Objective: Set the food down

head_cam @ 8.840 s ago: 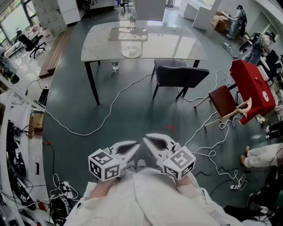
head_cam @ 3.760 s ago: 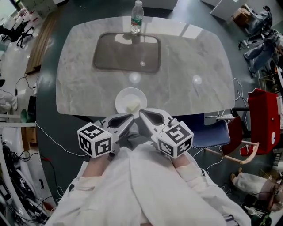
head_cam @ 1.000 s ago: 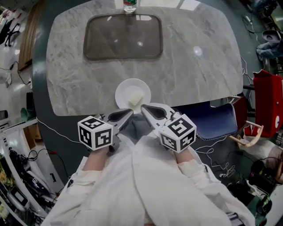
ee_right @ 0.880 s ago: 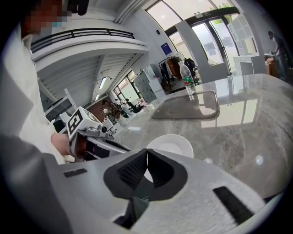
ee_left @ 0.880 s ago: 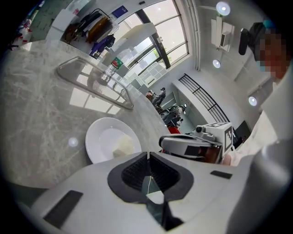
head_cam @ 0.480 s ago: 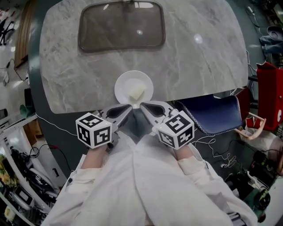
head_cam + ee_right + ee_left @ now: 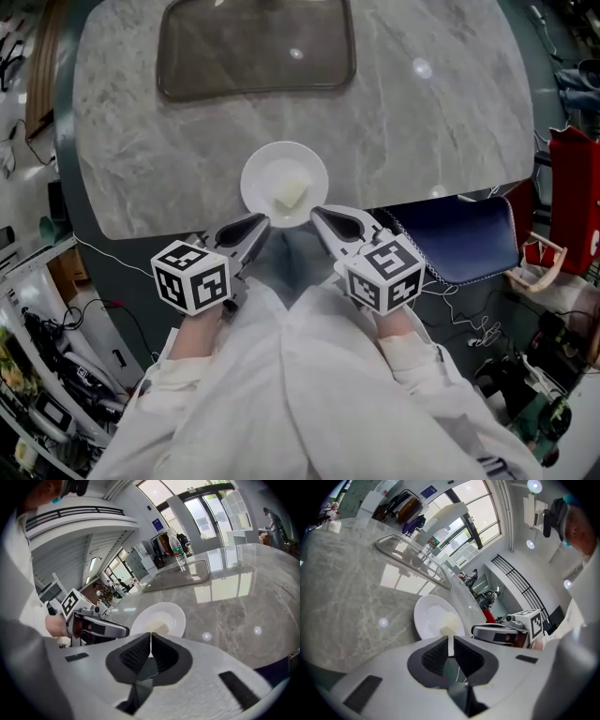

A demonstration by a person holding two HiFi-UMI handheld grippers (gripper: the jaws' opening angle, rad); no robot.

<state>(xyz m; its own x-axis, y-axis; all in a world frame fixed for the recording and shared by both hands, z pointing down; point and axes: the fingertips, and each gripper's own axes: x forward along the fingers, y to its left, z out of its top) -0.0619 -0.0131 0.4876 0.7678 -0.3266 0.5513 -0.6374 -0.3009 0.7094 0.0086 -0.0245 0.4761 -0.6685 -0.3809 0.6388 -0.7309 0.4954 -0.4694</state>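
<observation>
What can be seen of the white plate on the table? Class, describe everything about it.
The plate is round, plain white and glossy, like ceramic, with a shallow raised rim. It sits flat on the grey marbled table, close to its near edge. One pale, blocky piece of food lies inside, a little off centre. Nothing else can be seen touching it.

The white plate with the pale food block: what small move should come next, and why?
Probably open both jaws and ease forward to the plate: the left gripper and right gripper are shut and empty, just short of its rim, and the food block lies on it.
</observation>
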